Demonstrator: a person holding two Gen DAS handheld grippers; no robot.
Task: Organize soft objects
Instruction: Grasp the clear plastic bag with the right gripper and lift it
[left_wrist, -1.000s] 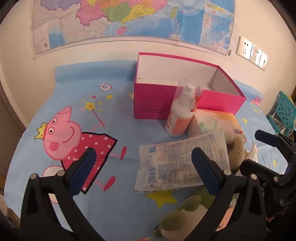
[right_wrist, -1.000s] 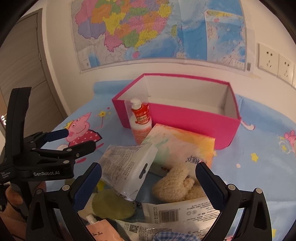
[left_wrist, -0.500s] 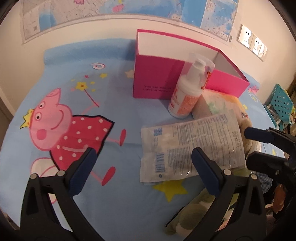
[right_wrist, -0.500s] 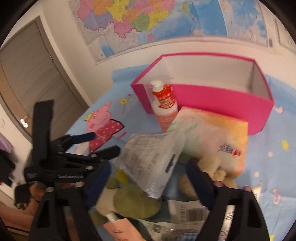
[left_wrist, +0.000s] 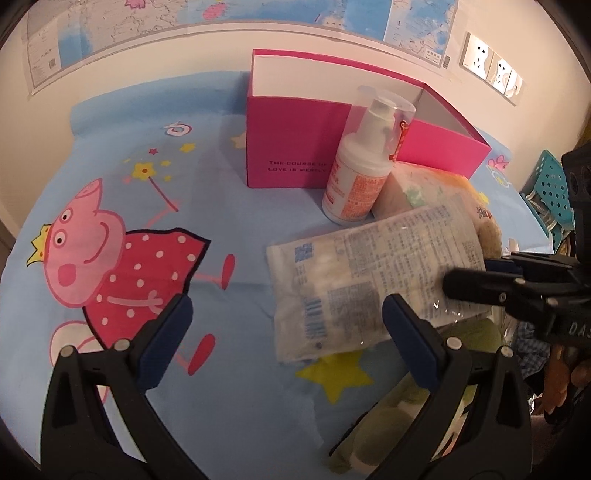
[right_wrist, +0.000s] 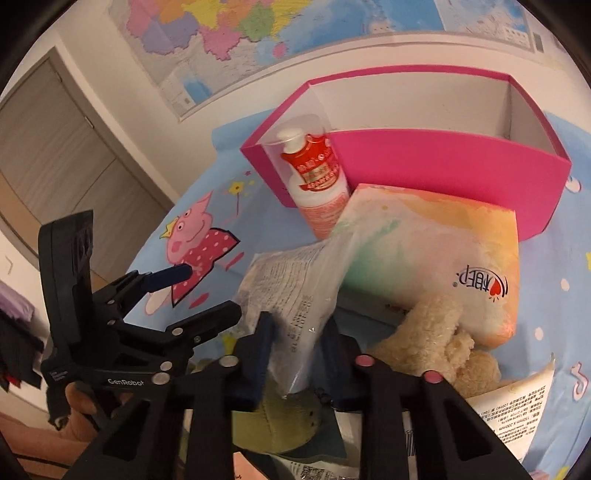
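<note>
My right gripper (right_wrist: 295, 350) is shut on the near end of a clear plastic packet (right_wrist: 291, 288) printed with text. The packet (left_wrist: 369, 273) lies tilted over a rainbow tissue pack (right_wrist: 436, 254) and a beige plush toy (right_wrist: 439, 339). In the left wrist view the right gripper (left_wrist: 476, 280) pinches the packet's right edge. My left gripper (left_wrist: 284, 339) is open and empty, hovering above the blue sheet just left of the packet. A green plush toy (right_wrist: 288, 421) lies under my right gripper. A pink open box (left_wrist: 295, 147) stands behind.
A white pump bottle (left_wrist: 362, 184) with an orange label stands against the pink box's front. More printed packets (right_wrist: 513, 402) lie at the near right. A teal basket (left_wrist: 554, 192) sits off the sheet's right edge. The wall with a map is close behind.
My right gripper has moved forward and down and closed on the plastic packet's end. My left gripper has moved in closer over the sheet and stays open.
</note>
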